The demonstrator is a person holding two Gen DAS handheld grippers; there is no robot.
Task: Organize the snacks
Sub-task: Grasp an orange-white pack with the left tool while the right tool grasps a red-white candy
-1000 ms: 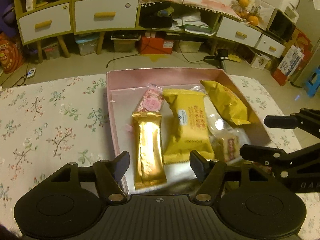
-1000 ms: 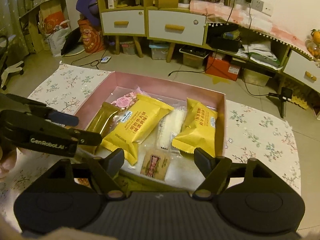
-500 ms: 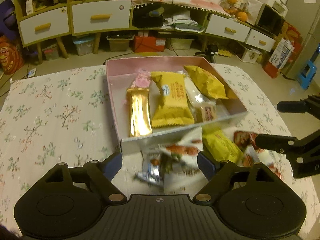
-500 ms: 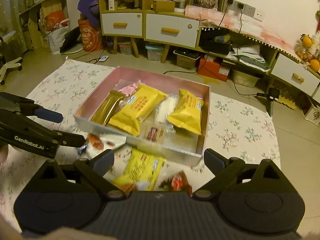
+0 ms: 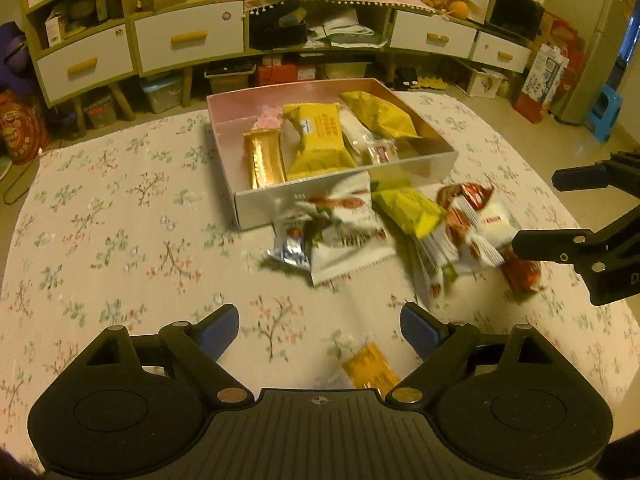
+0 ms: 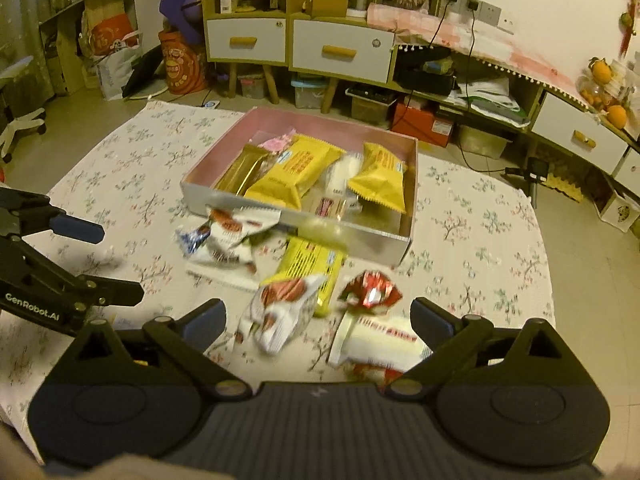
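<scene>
A pink-lined box [image 5: 344, 190] [image 6: 396, 240] on the floral cloth holds a gold bar [image 5: 264, 160], two yellow packs [image 5: 320, 140] and small sweets. Loose snacks lie in front of it: a white nut pack [image 5: 348, 236] [image 6: 280, 316], a yellow-green pack [image 5: 408, 210] [image 6: 312, 268], a red wrapper [image 6: 370, 292], a white bar [image 6: 380, 344], a blue-white candy [image 5: 290, 246] and an orange packet [image 5: 370, 368]. My left gripper [image 5: 320, 330] is open and empty above the cloth. My right gripper [image 6: 316, 320] is open and empty over the loose snacks.
The floral cloth [image 5: 120, 220] covers the table. Drawers and shelves [image 5: 188, 40] stand behind across the floor. The right gripper shows at the right edge of the left wrist view [image 5: 576, 216]; the left gripper shows at the left of the right wrist view [image 6: 60, 264].
Both grippers have pulled back and up from the box. The loose snacks in front of the box have come into view. Both stay open.
</scene>
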